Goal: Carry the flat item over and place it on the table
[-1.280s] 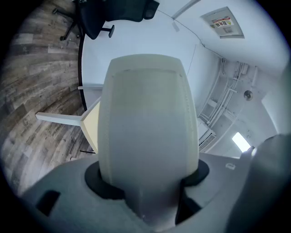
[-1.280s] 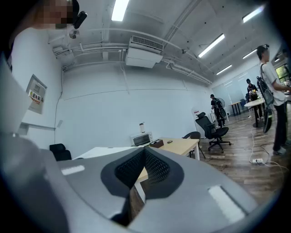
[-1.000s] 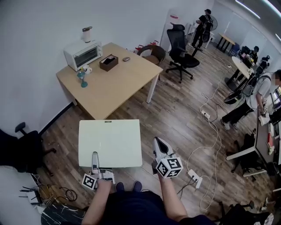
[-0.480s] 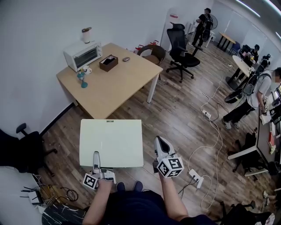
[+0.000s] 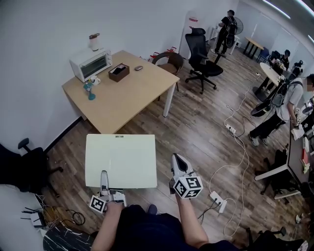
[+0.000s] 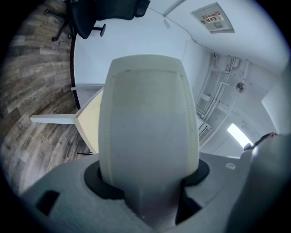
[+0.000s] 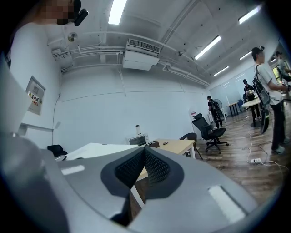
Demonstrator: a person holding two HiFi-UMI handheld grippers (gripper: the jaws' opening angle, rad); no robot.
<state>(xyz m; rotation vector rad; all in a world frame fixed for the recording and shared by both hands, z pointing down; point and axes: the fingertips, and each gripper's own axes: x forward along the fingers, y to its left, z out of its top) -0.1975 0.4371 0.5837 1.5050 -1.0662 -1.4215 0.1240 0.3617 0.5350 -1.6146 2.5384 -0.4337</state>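
Board (image 5: 121, 160): flat, rectangular, pale off-white with a faint green cast. The top face is plain, with one small dark mark at the middle of the edge nearest the table (image 5: 122, 93). It hangs level on the near side of the table, above the wood floor (image 5: 196, 132) and not on the tabletop. Its far edge shows just short of the table's near corner.

Left gripper (image 5: 104, 175): my jaws are clamped on the board's edge farthest from the table. One pale finger lies flat on the top face (the lower one is under the board, out of sight from the head view). The jaws are parted only by the board between them.

Right gripper (image 5: 177, 162): on the near side of the table, off the board's right edge and clear of it. Its own view shows the jaws closed tip to tip, with nothing between them.

View differences:
- Head view alone shows the tabletop load: toaster oven (image 5: 90, 63), brown box (image 5: 118, 71) and a small teal object (image 5: 89, 89), all on the half of the table nearest the wall.
- Right gripper view alone shows the board nearly edge-on, a thin white slab in front of the table. It also shows the ceiling lights (image 7: 117, 10) and an air-conditioner unit (image 7: 140, 52) high above the table.
- Left gripper view is filled through the middle by one pale jaw. Beside the jaw are only the table's corner, a white leg (image 6: 50, 119) and a black chair (image 6: 91, 16) beyond the table. I cannot pick out the board there.
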